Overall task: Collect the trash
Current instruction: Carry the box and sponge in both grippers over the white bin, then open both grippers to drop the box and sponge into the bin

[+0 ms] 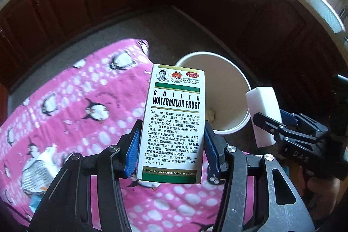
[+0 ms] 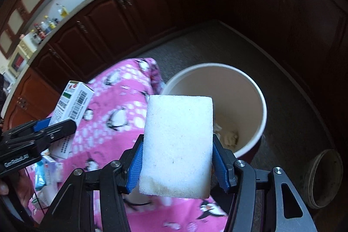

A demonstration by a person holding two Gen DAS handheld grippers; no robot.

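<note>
My left gripper is shut on a white and green medicine box labelled Guilin Watermelon Frost, held upright above the pink penguin cloth. My right gripper is shut on a white sponge block, stained at its lower edge. The white bin stands on the floor just beyond both grippers, with crumpled scraps at its bottom. In the right wrist view the medicine box and left gripper show at the left. In the left wrist view the sponge and right gripper show at the right.
More packets and wrappers lie on the cloth at the left. Dark wood cabinets ring the grey floor. A round lid or dish lies on the floor to the right of the bin.
</note>
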